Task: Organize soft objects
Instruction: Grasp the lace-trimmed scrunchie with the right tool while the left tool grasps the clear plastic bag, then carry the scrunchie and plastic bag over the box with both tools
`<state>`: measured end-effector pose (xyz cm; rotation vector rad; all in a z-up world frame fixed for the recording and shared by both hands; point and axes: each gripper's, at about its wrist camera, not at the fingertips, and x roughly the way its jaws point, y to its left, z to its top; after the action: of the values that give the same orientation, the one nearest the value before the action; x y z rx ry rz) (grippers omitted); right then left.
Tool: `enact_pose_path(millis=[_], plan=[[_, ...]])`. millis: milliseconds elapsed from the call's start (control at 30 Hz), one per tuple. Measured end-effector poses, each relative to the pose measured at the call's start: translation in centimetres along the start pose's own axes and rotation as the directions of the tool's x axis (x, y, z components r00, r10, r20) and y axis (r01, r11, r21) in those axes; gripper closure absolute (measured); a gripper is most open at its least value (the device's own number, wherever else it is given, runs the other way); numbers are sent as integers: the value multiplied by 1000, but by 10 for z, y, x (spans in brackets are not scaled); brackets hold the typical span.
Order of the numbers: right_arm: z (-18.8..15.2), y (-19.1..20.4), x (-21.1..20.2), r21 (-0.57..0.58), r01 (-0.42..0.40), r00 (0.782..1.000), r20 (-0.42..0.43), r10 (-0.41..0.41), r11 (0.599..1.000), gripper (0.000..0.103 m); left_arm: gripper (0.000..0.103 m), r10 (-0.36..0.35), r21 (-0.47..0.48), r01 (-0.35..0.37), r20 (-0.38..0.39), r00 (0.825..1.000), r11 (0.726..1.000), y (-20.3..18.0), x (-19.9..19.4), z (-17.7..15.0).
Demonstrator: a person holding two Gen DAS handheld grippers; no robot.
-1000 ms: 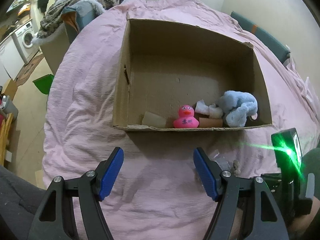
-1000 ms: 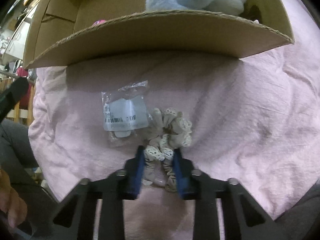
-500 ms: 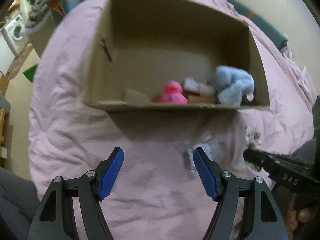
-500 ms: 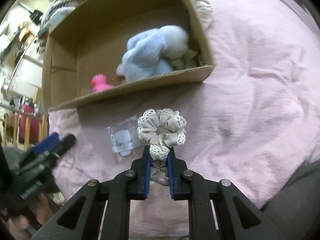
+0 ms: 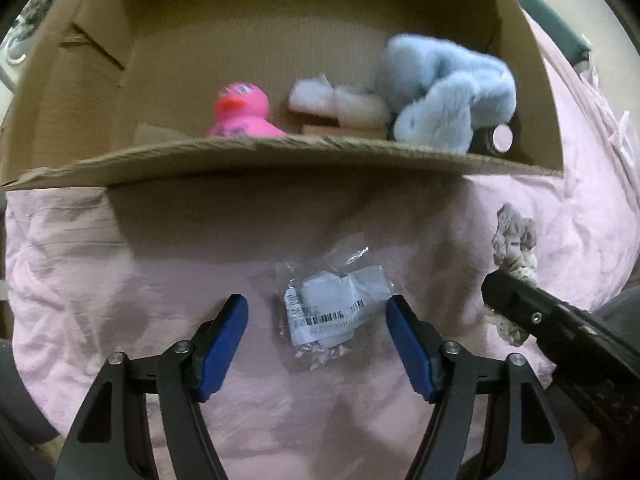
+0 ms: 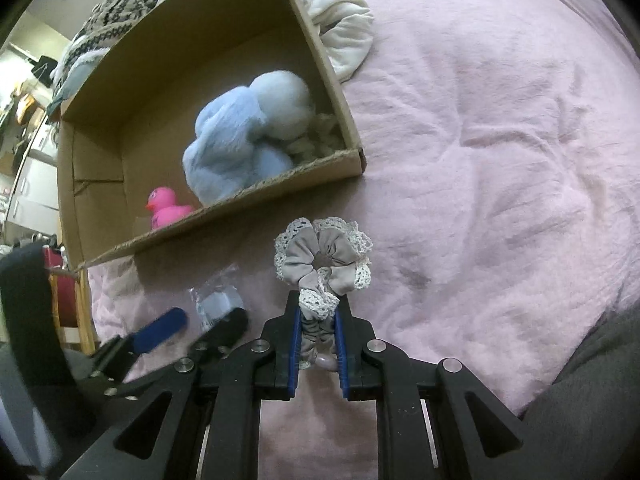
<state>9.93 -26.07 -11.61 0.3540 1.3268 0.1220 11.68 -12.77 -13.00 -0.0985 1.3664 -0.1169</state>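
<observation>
My right gripper (image 6: 318, 312) is shut on a grey scrunchie with white lace trim (image 6: 324, 258) and holds it above the pink bedspread, near the front right corner of the cardboard box (image 6: 256, 190). The scrunchie also shows in the left wrist view (image 5: 514, 240). My left gripper (image 5: 316, 322) is open, its blue pads either side of a clear plastic packet with a barcode label (image 5: 336, 308) lying on the bedspread. The box (image 5: 280, 156) holds a pink rubber duck (image 5: 240, 114), a blue plush toy (image 5: 444, 98) and white fluffy pieces (image 5: 340, 100).
A white cloth (image 6: 344, 36) lies on the bedspread (image 6: 500, 140) behind the box's right side. A striped knitted blanket (image 6: 116, 12) is heaped beyond the box. Room furniture shows at the far left, off the bed's edge.
My right gripper has lifted the scrunchie off the bedspread. My left gripper has moved forward and down, so the plastic packet now lies between its open pads.
</observation>
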Motion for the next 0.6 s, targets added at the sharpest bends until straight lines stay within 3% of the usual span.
enact_pose_path(millis=[133, 267, 600], plan=[[0, -1, -3, -7, -7, 1000, -10, 7, 1000, 86, 82, 18, 24, -18, -13, 1000, 1000, -3, 7, 0], [0, 2, -1, -18, -16, 1000, -20, 15, 1000, 86, 82, -2, 22, 2, -12, 1000, 1000, 5, 4, -3], [-4, 21, 6, -116, -24, 998, -54, 18, 993, 86, 83, 53, 4, -53, -2, 999, 999, 53, -12, -16]])
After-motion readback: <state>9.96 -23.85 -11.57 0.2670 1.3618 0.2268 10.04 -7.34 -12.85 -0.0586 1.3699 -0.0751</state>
